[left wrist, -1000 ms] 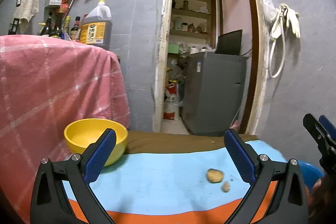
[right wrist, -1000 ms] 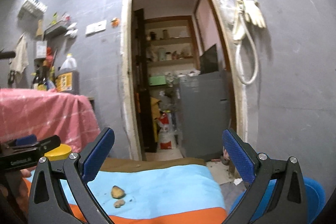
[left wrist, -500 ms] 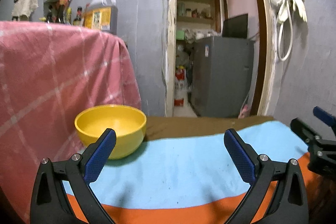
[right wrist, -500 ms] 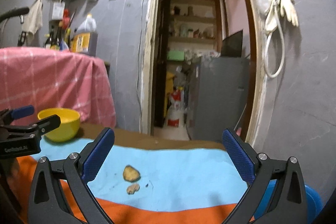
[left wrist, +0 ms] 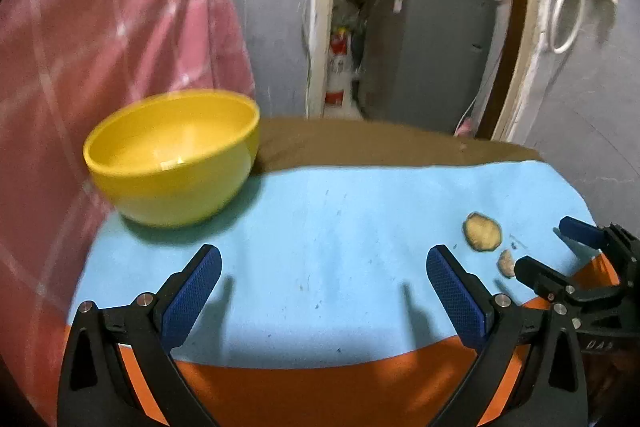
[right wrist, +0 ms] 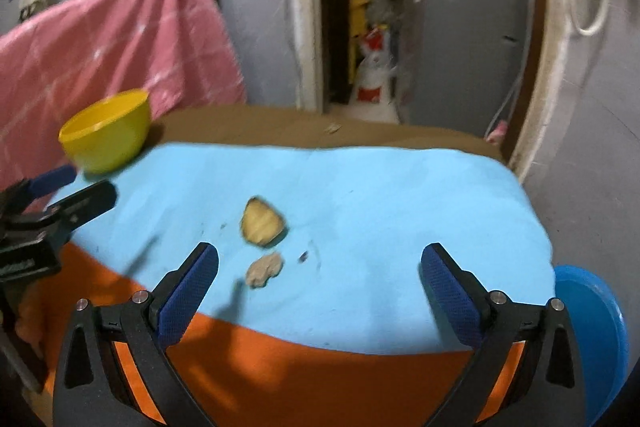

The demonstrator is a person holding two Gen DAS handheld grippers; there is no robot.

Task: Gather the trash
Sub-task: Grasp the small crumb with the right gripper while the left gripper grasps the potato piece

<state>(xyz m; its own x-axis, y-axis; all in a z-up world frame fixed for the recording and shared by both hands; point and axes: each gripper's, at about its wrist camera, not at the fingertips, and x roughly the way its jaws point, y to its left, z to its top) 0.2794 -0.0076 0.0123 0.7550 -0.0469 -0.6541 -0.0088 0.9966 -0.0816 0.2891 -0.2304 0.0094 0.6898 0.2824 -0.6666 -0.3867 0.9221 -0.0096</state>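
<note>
Two trash bits, a big yellowish scrap (right wrist: 262, 222) and a small beige crumb (right wrist: 264, 269), lay touching-close on the blue cloth (right wrist: 400, 195) of the surface, well right of the yellow bowl (left wrist: 172, 155). R gripper (right wrist: 318, 277) hung over the cloth w/ jaws wide but just closing a little, nothing between them, scraps just ahead-left. L gripper (left wrist: 322, 281) jaws wide apart & empty, nr the bowl.

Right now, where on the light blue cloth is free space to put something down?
Free: the wide middle of the light blue cloth, between the round yellow plastic bowl and the two tan food scraps; also the cloth's right part toward the blue plastic tub. Crowded: around the scraps, where the open right gripper hovers.
</note>
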